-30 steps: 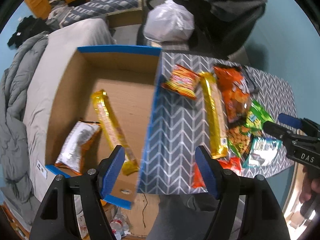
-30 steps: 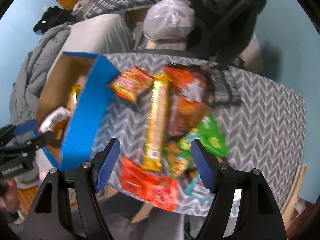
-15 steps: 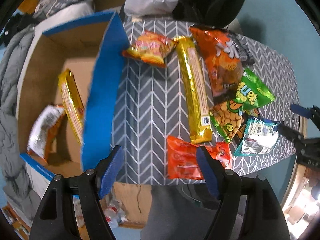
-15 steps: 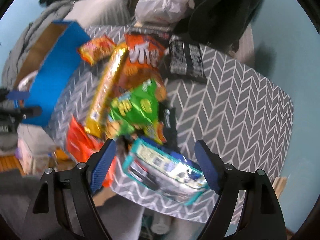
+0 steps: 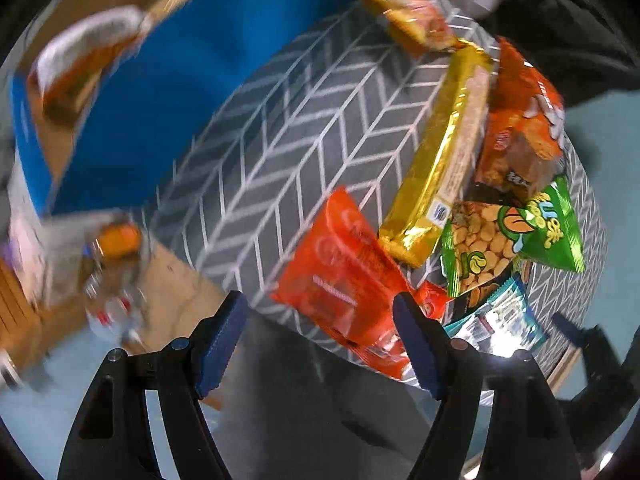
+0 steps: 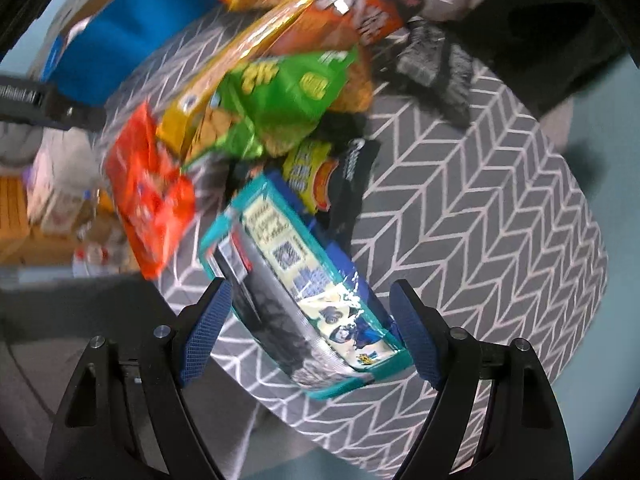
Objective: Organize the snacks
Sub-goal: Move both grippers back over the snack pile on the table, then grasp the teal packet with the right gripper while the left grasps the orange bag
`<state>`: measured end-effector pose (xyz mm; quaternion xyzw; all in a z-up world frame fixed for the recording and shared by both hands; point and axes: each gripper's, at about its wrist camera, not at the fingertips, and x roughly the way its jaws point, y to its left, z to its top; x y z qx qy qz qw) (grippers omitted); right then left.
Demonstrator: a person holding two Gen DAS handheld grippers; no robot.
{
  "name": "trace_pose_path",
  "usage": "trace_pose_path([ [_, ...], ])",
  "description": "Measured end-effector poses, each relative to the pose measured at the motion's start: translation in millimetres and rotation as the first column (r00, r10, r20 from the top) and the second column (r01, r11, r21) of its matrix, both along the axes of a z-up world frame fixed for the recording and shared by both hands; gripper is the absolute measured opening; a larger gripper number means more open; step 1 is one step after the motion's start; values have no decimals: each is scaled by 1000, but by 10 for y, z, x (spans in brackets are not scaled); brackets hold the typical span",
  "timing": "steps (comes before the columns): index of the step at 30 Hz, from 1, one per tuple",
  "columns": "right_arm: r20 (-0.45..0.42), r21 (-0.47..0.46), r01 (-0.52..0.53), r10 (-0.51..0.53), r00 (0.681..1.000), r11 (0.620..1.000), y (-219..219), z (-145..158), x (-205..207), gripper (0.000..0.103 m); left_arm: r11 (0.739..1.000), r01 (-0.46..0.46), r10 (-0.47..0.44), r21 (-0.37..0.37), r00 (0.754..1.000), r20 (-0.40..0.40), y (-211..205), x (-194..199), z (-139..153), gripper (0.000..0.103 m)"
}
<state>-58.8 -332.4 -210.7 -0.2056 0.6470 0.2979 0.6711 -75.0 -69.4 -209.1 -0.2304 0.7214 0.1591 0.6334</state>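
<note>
From my left wrist camera, the blue-walled cardboard box fills the far left, badly blurred; inside it I can make out a white-and-orange bag and, further back, a gold wrapper I cannot read. To the right of the box lies the grey chevron tabletop, bare in its left part. My left gripper hangs over the near table edge with its jaws wide apart and nothing between the pads; the red-orange packet sits just ahead of them at the table's rim. Beyond it lies the long gold bar, its near end touching the packet, with a small orange-yellow packet at its far end. Right of the bar is the orange chip bag, then the green peanut bag, and nearest me on the right the teal packet.

From my right wrist camera, the same box shows at the upper left, the red-orange packet below it, then the gold bar and green peanut bag in the pile. My right gripper has its jaws spread, and the teal packet lies on the table between the two pads; whether either pad touches it, I cannot tell. A black packet lies just behind it, a dark wrapper further back, and open tabletop to the right.
</note>
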Motion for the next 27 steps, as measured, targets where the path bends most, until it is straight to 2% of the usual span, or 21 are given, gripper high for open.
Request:
trace_pose_path([
  [5, -7, -16, -120, 120, 993, 993, 52, -140, -89, 82, 995, -99, 98, -22, 995, -14, -54, -198, -114, 77],
  [10, -8, -36, -203, 203, 979, 979, 109, -282, -202, 82, 988, -153, 152, -30, 988, -23, -129, -316, -210, 77],
  [20, 1, -37, -247, 247, 969, 968, 264, -495, -501, 85, 960, -276, 276, -44, 961, -6, -121, -312, -333, 77],
  [22, 10, -59, -268, 269, 963, 962, 323, -563, -580, 85, 952, -301, 301, -54, 954, -7, -99, -345, -391, 81],
  [27, 60, -131, -284, 293, 954, 950, 471, -701, -766, 85, 923, -376, 376, -83, 926, -16, -47, -406, -493, 82],
])
